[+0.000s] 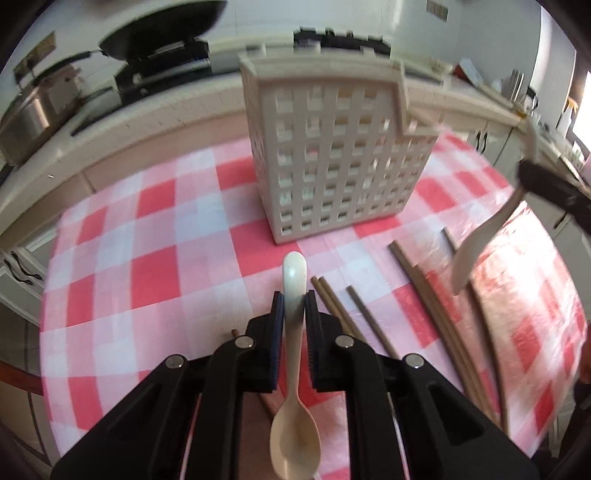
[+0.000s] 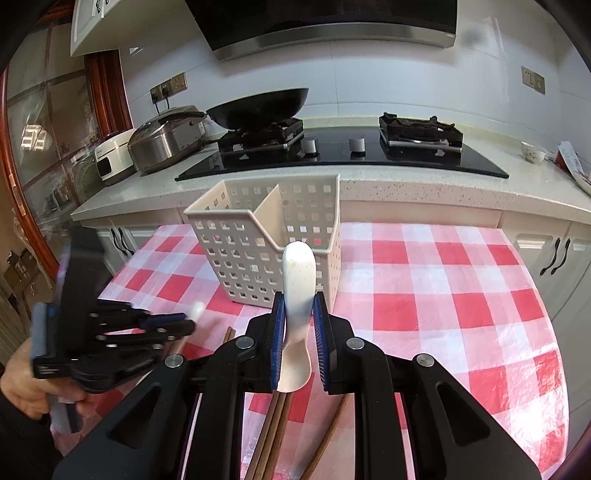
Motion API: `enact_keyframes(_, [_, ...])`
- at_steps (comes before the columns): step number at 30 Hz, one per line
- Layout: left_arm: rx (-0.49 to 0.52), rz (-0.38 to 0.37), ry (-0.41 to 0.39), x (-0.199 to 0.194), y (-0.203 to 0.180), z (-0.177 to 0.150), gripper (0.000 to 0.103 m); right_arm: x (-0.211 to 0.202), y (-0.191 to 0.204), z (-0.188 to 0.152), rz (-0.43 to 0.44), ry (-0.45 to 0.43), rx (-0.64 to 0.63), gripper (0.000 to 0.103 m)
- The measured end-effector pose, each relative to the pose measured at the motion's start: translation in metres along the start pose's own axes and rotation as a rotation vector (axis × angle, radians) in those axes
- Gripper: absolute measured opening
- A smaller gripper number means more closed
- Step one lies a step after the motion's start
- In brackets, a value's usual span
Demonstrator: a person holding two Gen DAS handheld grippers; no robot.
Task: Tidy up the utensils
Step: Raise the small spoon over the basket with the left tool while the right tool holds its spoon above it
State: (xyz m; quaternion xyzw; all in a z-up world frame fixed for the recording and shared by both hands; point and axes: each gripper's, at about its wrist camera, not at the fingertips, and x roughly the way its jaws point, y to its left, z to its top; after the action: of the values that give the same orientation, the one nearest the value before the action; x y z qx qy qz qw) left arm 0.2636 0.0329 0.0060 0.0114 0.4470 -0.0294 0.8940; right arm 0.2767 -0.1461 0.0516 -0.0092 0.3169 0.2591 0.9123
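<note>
- red and white checked cloth (image 2: 443, 295) covers the surface, plastic-looking and a bit shiny on the right side
- pale speckled counter (image 2: 406, 184) runs along behind it, white cabinets (image 2: 546, 254) with black handles underneath
- black glass hob (image 2: 332, 155) on the counter, two burners, two grey knobs in the middle
- black wok (image 2: 258, 105) sits on the left burner
- steel cooker (image 2: 166, 140) left of the hob, white appliance (image 2: 112, 158) just beside that
- hood (image 2: 332, 26) above the hob
- little white cup (image 2: 533, 152) far right on the counter
- sockets (image 2: 168, 88) on the white wall
</note>
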Motion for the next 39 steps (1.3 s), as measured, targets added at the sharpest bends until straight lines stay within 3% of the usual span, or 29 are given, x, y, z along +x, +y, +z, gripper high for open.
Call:
enact_keyframes(6, [-0.033, 0.012, -0.094, -0.039, -0.003, -0.001, 0.011, -0.010, 0.003, 0.009, -0.015, -0.031, -0.017, 0.017])
enact_keyframes(12, [-0.043, 0.004, -0.135, -0.060, -0.005, 0.004, 0.011, -0.017, 0.006, 0.014, -0.015, -0.037, -0.025, 0.017])
enact_keyframes(23, [-0.044, 0.000, -0.357, -0.125, -0.011, 0.082, 0.011, -0.028, 0.007, 0.072, -0.006, -0.110, -0.028, 0.017])
enact_keyframes(33, [-0.093, 0.008, -0.503, -0.112, -0.006, 0.164, 0.011, -0.004, 0.002, 0.124, -0.022, -0.166, -0.028, 0.017])
enact_keyframes(39, [-0.127, 0.020, -0.540, -0.074, -0.001, 0.180, 0.011, 0.028, -0.002, 0.127, -0.030, -0.150, -0.030, 0.017])
